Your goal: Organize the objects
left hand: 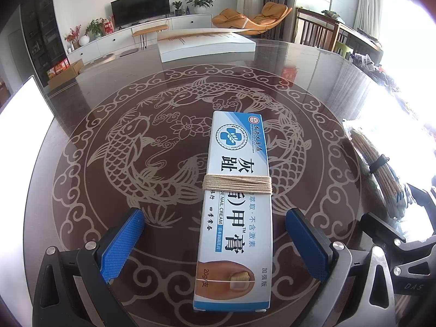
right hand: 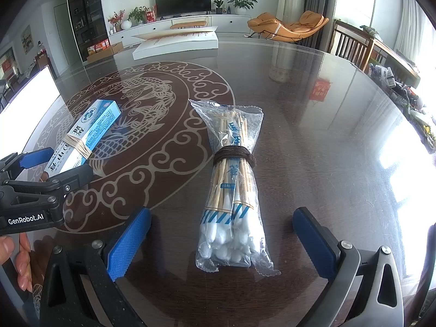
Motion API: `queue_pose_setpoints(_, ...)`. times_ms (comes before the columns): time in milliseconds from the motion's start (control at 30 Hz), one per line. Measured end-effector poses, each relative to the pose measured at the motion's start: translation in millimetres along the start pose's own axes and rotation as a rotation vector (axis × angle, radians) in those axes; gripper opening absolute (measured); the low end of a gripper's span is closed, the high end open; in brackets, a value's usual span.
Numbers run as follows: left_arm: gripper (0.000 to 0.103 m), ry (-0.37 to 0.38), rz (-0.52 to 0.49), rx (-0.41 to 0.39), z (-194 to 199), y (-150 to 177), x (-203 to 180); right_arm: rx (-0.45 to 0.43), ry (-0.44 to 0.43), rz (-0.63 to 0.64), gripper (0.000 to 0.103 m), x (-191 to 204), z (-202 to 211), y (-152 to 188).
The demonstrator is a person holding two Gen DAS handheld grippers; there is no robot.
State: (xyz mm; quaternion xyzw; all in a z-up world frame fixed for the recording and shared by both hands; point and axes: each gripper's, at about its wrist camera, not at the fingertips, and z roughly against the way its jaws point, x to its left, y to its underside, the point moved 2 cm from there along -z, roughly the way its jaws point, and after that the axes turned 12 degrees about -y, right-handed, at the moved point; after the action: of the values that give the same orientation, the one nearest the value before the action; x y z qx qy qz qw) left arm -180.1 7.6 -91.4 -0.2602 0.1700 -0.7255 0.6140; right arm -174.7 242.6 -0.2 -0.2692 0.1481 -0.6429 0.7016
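A long white-and-blue nail cream box wrapped with tan string lies lengthwise on the dark glass table. My left gripper is open, its blue pads apart on either side of the box's near end, not touching it. In the right wrist view the same box lies at the left with the left gripper around it. A clear bag of cotton swabs, tied with dark cord, lies between the open fingers of my right gripper. The swab bag shows at the right edge of the left wrist view.
A flat white box with a raised lid sits at the table's far side. A bright white screen stands at the left edge. A person's hand holds the left gripper's handle. Chairs and clutter line the right side.
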Motion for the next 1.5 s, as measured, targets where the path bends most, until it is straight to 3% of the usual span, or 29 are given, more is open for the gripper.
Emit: queue_pose_setpoints(1500, 0.103, 0.0, 0.001, 0.0, -2.5, -2.6, 0.5, 0.0, 0.0, 0.0, 0.103, 0.2, 0.1, -0.3)
